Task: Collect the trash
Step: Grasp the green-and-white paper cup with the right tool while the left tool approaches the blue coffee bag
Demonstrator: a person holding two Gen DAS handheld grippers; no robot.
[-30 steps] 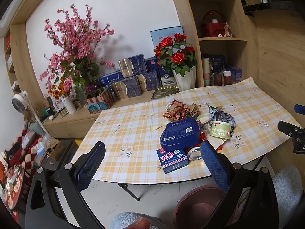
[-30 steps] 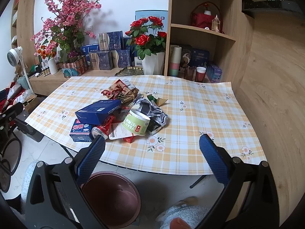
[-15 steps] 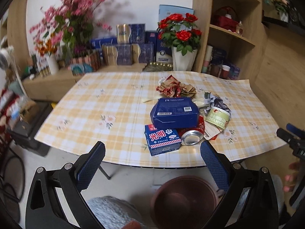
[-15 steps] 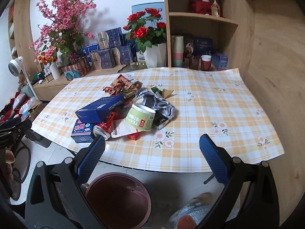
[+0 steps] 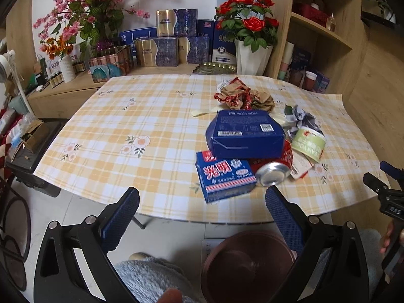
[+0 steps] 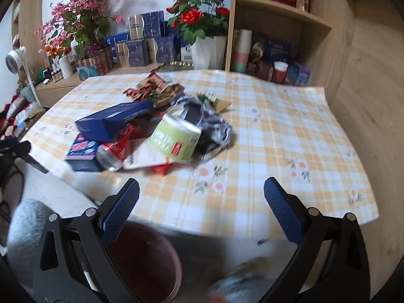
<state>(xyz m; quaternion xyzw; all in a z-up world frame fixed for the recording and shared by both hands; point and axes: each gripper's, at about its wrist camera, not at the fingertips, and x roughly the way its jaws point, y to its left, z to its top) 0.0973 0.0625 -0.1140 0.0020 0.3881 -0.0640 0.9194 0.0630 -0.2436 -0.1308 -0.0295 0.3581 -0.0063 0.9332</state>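
A heap of trash lies on the yellow checked table point(image 5: 131, 131): a dark blue box point(image 5: 246, 133) point(image 6: 113, 122), a blue and red carton point(image 5: 226, 175) point(image 6: 82, 155), a red can point(image 5: 274, 171) point(image 6: 113, 152), a green paper cup point(image 5: 308, 144) point(image 6: 176, 141), crumpled red-brown wrappers point(image 5: 242, 97) point(image 6: 154, 91) and a grey crumpled bag point(image 6: 214, 121). A brown bin point(image 5: 246, 265) point(image 6: 144, 260) stands on the floor below the table's near edge. My left gripper point(image 5: 202, 204) hangs open in front of the carton. My right gripper point(image 6: 202, 199) is open just short of the cup.
Behind the table a low cabinet carries gift boxes point(image 5: 174, 43), a pink blossom plant point(image 5: 85, 12) and red roses in a white vase point(image 5: 252, 53). Wooden shelves point(image 5: 318, 27) rise at the right. Clutter and a fan point(image 5: 7, 60) crowd the floor at left.
Both grippers have moved closer to the table and the trash heap. The right wrist view has dropped lower and is blurred with motion. Both stay open and hold nothing.
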